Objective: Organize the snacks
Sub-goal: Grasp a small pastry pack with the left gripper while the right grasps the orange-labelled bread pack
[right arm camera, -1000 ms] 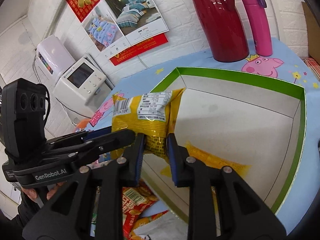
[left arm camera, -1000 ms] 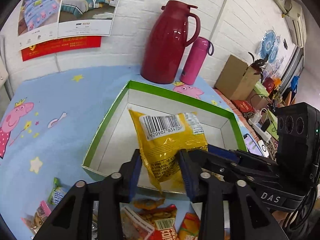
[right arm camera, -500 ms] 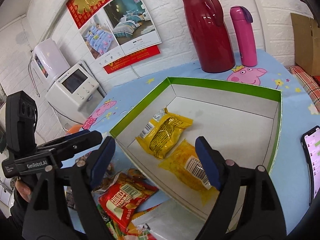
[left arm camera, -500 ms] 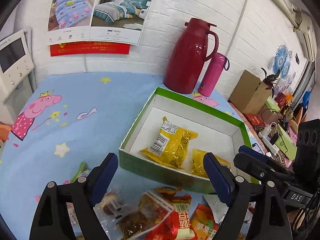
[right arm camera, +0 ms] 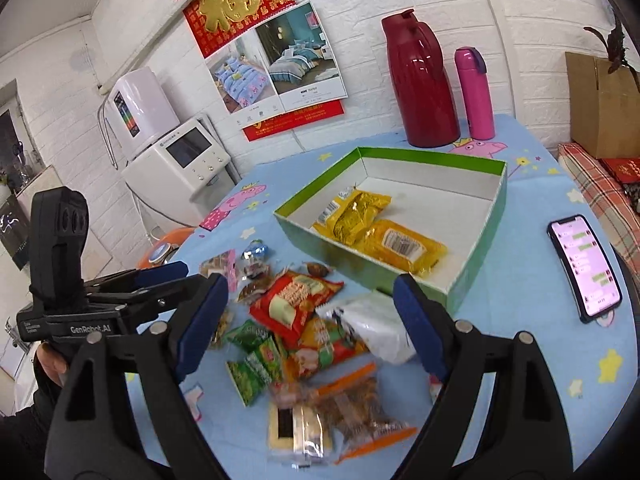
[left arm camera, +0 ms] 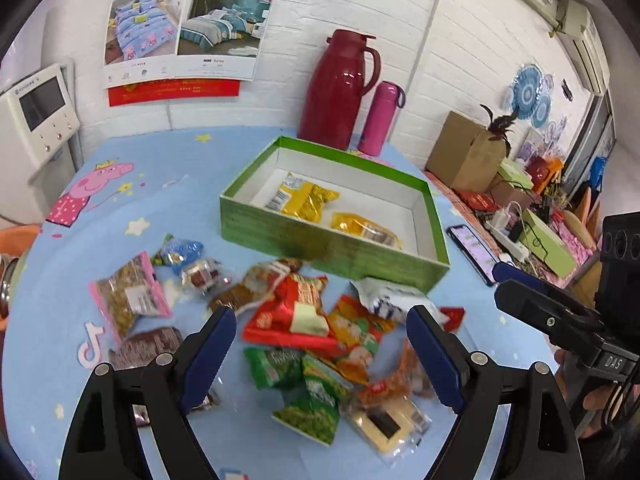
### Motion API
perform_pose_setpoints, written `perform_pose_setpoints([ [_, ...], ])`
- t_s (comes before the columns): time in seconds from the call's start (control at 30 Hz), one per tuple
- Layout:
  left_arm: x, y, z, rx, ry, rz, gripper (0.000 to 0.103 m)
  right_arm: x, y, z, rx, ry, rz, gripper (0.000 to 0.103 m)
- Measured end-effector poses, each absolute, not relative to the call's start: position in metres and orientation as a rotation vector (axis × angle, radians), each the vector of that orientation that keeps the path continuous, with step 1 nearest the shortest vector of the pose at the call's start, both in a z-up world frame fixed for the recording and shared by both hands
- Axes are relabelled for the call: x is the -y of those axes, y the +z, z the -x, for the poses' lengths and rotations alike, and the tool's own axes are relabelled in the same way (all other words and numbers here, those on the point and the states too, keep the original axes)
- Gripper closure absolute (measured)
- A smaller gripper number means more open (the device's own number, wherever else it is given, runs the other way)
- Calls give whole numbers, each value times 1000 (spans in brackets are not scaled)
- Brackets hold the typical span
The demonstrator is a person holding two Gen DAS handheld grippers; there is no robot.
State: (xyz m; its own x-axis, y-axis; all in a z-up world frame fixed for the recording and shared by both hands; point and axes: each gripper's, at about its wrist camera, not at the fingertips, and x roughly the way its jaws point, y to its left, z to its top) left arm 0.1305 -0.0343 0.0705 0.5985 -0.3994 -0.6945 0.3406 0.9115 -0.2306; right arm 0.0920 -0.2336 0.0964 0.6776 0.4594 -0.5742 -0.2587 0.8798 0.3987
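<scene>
snacks [left arm camera: 304,320] loose on table | both grippers above them | jaws wide, empty

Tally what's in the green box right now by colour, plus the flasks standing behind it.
Yellow snack packets in the green box: 2, one lying partly on the other
Dark red jug: 1
Pink bottle: 1
Total: 4

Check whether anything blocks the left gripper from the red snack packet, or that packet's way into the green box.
Nothing visible does. The left gripper is open just above the red snack packet, which lies on top of the pile. The green box is open-topped; only its near wall must be cleared.
</scene>
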Motion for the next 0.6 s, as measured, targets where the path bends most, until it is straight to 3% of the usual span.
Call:
perform_pose_setpoints([
  [0.3,59,32,-84,-891,-553,26,15,219,42,-55,-868,404,1,19],
  [0.43,67,19,-79,-908,-561,2,21,210,27,-58,-867,439,68,20],
  [0.53,70,14,-79,-903,-557,-39,27,207,19,-66,-887,457,85,25],
  [0.6,71,12,-80,-891,-552,-72,31,206,11,-70,-906,462,90,38],
])
